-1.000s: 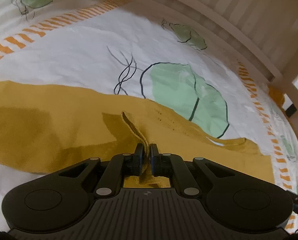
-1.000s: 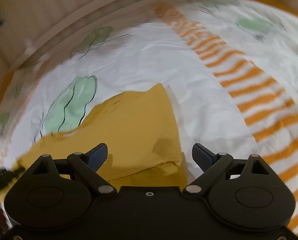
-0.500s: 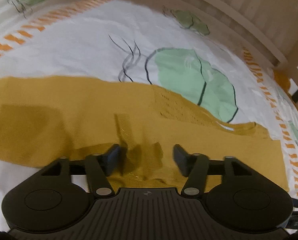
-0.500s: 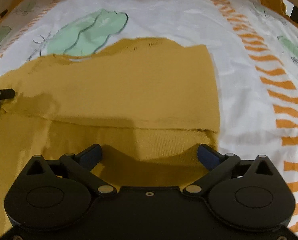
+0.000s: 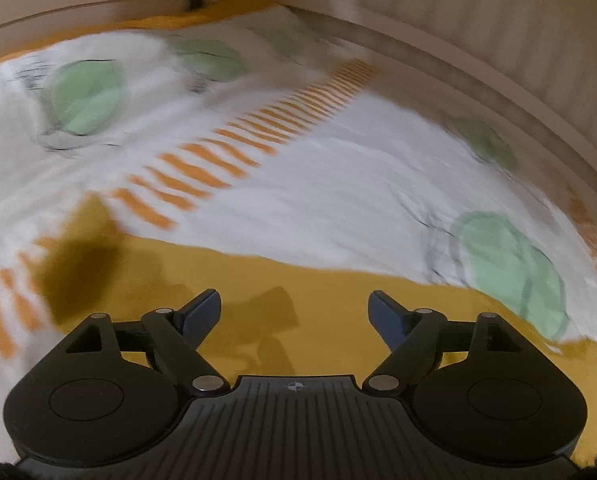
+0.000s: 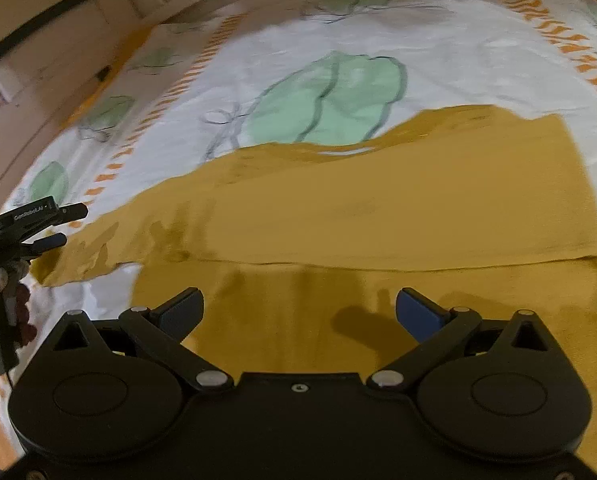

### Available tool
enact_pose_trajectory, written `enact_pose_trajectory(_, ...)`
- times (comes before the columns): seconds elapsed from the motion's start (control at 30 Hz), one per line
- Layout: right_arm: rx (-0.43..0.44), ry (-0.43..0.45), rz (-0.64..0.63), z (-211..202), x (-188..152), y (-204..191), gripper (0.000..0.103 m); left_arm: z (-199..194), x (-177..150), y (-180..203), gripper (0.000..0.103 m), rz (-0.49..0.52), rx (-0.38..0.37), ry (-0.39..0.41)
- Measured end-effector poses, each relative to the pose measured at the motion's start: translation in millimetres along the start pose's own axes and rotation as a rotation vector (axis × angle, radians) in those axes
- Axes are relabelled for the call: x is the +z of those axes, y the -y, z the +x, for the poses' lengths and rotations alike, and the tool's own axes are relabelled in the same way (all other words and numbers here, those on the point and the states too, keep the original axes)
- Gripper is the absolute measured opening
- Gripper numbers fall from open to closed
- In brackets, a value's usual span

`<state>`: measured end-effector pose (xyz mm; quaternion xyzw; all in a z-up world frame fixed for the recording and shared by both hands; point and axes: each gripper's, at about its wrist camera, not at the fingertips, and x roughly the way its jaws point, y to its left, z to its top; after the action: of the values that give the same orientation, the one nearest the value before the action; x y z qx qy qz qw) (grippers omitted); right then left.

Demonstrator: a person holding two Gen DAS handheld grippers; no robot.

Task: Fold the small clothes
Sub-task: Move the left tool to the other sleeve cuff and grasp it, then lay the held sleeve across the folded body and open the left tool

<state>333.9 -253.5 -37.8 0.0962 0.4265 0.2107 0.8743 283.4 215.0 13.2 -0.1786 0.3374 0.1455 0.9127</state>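
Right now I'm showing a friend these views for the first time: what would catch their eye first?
The mustard-yellow garment lies spread across the middle of the right wrist view, a layer folded over with its edge running across just beyond the right gripper, which is open and empty. Behind it, the white bedsheet shows big green leaves and orange dashed stripes. The left gripper hangs over the same yellow cloth, its jaws opening with nothing between them.
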Motion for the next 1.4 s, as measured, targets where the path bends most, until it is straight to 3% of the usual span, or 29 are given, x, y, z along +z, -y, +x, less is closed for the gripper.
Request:
enact_pose_trajectory(0.23,0.036,0.013,-0.054,5.8,-5.8,-24.3,0.102,-8.5,19.8,-69.0,0.08,-0.057,0.103,0.046)
enact_pose_trajectory(0.37,0.046,0.011,-0.056,14.4,-5.2,-30.6,0.102,-3.1,22.4,-100.2,0.08,-0.15,0.127,0.054)
enact_pose_trajectory(0.7,0.056,-0.032,-0.055,23.2,-12.1,-33.6,0.102,31.4,11.8,-118.9,0.08,-0.114,0.239,-0.01)
enact_pose_trajectory(0.73,0.057,-0.032,-0.051,23.0,-11.8,-33.0,0.102,33.6,11.3,-121.7,0.075,-0.124,0.261,-0.02)
enact_pose_trajectory(0.77,0.058,-0.031,-0.048,22.5,-11.5,-32.2,0.102,34.7,11.0,-124.7,0.055,-0.142,0.274,-0.033)
enact_pose_trajectory(0.83,0.059,-0.029,-0.044,21.2,-10.9,-30.7,0.102,34.9,11.0,-128.6,0.039,-0.173,0.282,-0.039)
enact_pose_trajectory(0.87,0.059,-0.027,-0.041,20.8,-10.7,-29.7,0.102,32.4,10.3,-128.7,0.025,-0.18,0.273,-0.02)
enact_pose_trajectory(0.9,0.058,-0.026,-0.036,20.4,-10.3,-28.5,0.102,30.8,10.3,-128.1,0.019,-0.184,0.259,-0.007)
enact_pose_trajectory(0.97,0.056,-0.026,-0.024,19.5,-9.4,-26.0,0.102,27.1,11.2,-122.0,0.012,-0.18,0.245,0.017)
enact_pose_trajectory(1.2,0.072,-0.015,0.052,13.5,-5.4,-11.9,0.102,5.6,23.3,-69.2,0.011,-0.154,0.117,0.109)
enact_pose_trajectory(1.4,0.08,0.001,0.109,7.7,-1.0,-1.9,0.102,-11.4,22.8,14.1,0.011,-0.078,-0.083,0.137)
